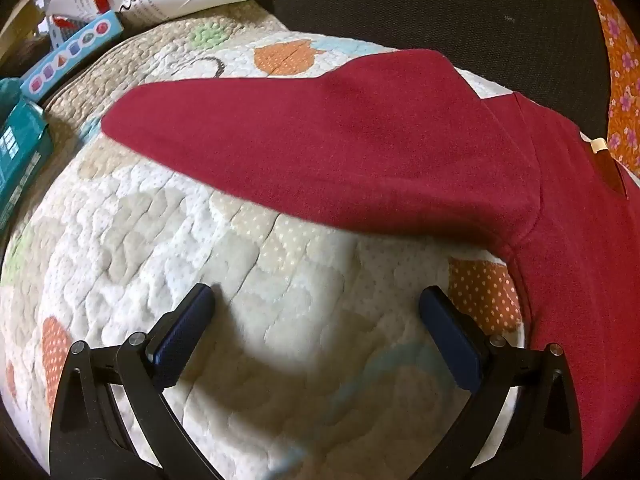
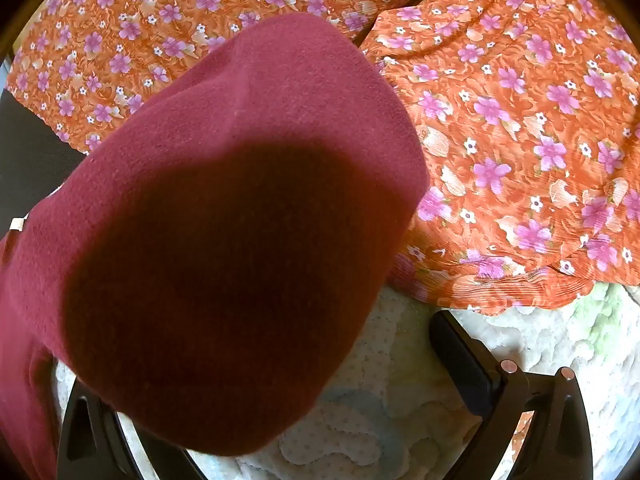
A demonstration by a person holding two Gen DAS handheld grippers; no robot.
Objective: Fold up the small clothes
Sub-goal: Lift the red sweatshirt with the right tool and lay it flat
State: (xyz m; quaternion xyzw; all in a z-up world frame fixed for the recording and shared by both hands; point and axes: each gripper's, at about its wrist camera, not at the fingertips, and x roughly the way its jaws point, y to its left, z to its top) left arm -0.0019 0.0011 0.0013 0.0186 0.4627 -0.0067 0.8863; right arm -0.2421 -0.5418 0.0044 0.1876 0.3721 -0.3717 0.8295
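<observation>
Both fingers (image 1: pixel 188 328) spread wide, holding nothing, above red shirt (image 1: pixel 360 140)

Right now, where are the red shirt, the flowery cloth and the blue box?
red shirt (image 1: pixel 320 140), left wrist view, on its sleeve.
flowery cloth (image 2: pixel 520 120), right wrist view, on its middle.
blue box (image 1: pixel 72 54), left wrist view, on its top.

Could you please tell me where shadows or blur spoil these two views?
Left wrist view: a soft dark shadow falls on the quilt between the open fingers; the red shirt is sunlit, slightly soft. Right wrist view: the shirt sleeve carries a big round shadow and hides one finger; the floral cloth is bright.
</observation>
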